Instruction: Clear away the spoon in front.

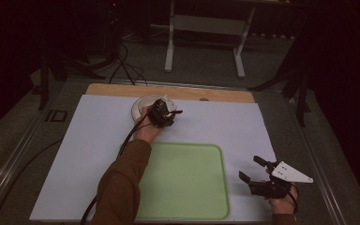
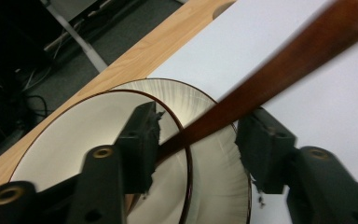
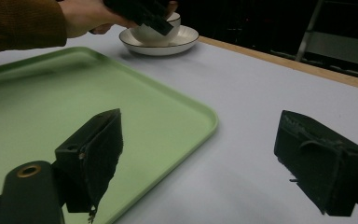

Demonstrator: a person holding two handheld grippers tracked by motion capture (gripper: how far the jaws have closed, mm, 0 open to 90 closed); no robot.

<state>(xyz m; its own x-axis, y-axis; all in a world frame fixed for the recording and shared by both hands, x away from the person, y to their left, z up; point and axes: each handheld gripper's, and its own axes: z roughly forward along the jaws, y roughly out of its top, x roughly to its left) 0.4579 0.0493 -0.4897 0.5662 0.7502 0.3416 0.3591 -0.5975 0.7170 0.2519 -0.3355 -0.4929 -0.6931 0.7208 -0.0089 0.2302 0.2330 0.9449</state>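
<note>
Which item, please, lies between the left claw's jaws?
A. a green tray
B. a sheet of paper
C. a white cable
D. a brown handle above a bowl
D: in the left gripper view, the brown handle runs between the left claw jaws, above the bowl.

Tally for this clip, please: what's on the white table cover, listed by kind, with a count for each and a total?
Cream bowl on the saucer: 1
Cream saucer under it: 1
Brown wooden handle of a utensil resting in the bowl, running between the left gripper's jaws: 1
Green tray: 1
Total: 4
</note>
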